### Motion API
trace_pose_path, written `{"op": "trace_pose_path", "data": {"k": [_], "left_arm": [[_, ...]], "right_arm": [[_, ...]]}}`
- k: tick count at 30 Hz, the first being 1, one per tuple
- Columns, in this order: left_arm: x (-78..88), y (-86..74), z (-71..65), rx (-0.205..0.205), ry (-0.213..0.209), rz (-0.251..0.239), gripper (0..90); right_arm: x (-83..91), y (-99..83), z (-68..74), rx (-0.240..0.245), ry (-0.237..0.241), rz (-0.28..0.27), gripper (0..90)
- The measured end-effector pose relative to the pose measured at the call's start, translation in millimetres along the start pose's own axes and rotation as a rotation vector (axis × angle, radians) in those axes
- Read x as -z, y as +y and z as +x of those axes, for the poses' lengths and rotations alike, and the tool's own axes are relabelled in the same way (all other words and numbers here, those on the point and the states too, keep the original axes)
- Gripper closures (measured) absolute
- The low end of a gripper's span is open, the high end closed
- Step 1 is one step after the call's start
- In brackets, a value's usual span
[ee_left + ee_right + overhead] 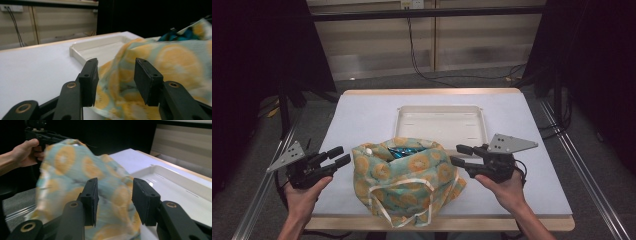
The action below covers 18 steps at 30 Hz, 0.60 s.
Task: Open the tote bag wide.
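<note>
A cloth bag (404, 177) printed with orange slices on pale green sits at the table's front middle, its mouth open upward. Something shiny blue (404, 151) and a small white thing (368, 150) show inside. My left gripper (340, 156) is open just left of the bag, jaws pointing at its side. My right gripper (459, 155) is open at the bag's right edge. The bag's cloth (160, 62) lies just beyond the left gripper (115, 80), and the cloth (72, 167) lies ahead of the right gripper (114, 200).
A shallow cream tray (402, 125) stands empty just behind the bag, also seen as the tray (75, 48) and tray (175, 186). The white table (362, 115) has a wooden rim. Cables run on the floor beyond.
</note>
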<state>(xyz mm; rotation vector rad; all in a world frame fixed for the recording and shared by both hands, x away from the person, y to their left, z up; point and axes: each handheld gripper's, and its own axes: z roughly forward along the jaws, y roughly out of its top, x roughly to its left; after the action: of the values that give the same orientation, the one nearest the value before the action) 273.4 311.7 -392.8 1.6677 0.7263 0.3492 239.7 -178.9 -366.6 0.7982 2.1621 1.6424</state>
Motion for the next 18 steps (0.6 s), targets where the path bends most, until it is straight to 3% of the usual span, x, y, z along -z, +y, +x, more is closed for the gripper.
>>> {"op": "trace_pose_path", "data": {"k": [1, 2, 3, 5, 6, 9, 11, 12, 15, 16, 18], "left_arm": [[0.0, 0.0, 0.0, 0.0, 0.0, 0.0, 55.4], [5.4, 1.8, -6.6, -0.006, -0.02, -0.025, 59.0], [9.1, 4.3, -15.5, -0.014, -0.065, -0.057, 63.1], [9.4, 6.0, -21.5, -0.033, -0.087, -0.064, 70.3], [5.0, 8.2, -33.8, -0.063, -0.136, -0.049, 70.3], [-0.7, 7.4, -43.7, -0.08, -0.167, -0.038, 61.0], [-8.9, 5.0, -51.0, -0.101, -0.178, -0.003, 56.9], [-13.3, 3.2, -52.3, -0.113, -0.206, 0.019, 51.5], [-22.3, -3.0, -54.8, -0.102, -0.202, 0.067, 50.0], [-25.3, -7.9, -54.2, -0.134, -0.196, 0.107, 54.7], [-26.1, -13.0, -54.8, -0.135, -0.208, 0.115, 72.1]], "right_arm": [[0.0, 0.0, 0.0, 0.0, 0.0, 0.0, 56.2], [3.9, 3.9, 9.2, 0.014, 0.036, -0.01, 55.6], [3.8, 4.8, 11.8, 0.013, 0.049, -0.013, 54.7], [0.1, 6.3, 16.5, 0.014, 0.075, -0.015, 52.6], [-3.1, 6.3, 18.4, 0.012, 0.087, -0.01, 51.5], [-11.0, 5.5, 20.8, 0.018, 0.1, 0.003, 48.5], [-20.5, 3.9, 22.6, 0.013, 0.114, 0.02, 46.7], [-27.9, 3.4, 24.6, 0.02, 0.13, 0.032, 45.3], [-34.4, 3.5, 29.1, 0.034, 0.134, 0.041, 42.4], [-36.1, 3.3, 30.5, 0.045, 0.125, 0.045, 42.4], [-38.1, 3.2, 30.9, 0.051, 0.118, 0.051, 44.0]]}}
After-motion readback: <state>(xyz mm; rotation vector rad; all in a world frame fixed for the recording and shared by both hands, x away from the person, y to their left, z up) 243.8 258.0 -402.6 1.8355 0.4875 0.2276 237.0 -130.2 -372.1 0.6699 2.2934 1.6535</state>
